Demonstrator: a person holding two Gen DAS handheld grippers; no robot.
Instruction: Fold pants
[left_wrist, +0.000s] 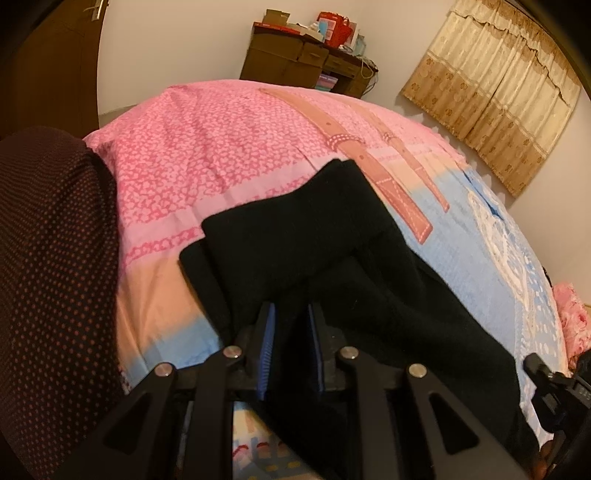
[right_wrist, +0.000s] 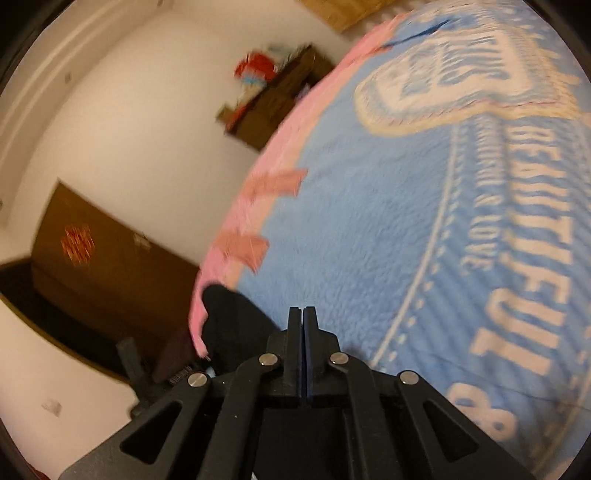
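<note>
The black pants (left_wrist: 295, 236) lie partly folded on the bed, one layer doubled back over another. My left gripper (left_wrist: 291, 328) sits at their near end, and a bunch of the black cloth fills the narrow gap between its blue pads (left_wrist: 267, 328), so it is shut on the pants. In the right wrist view my right gripper (right_wrist: 303, 321) is shut with its fingers pressed flat together and nothing visible between them. It hangs over the blue part of the bedspread (right_wrist: 369, 240). A corner of the pants (right_wrist: 229, 317) shows just left of it. The picture there is blurred.
The bedspread (left_wrist: 207, 147) is pink far off and blue to the right. A dark dotted garment on a person (left_wrist: 48, 258) fills the left. The right gripper's body (left_wrist: 554, 387) is at the lower right. Behind the bed stand a cluttered brown desk (left_wrist: 295, 62) and curtains (left_wrist: 491, 85).
</note>
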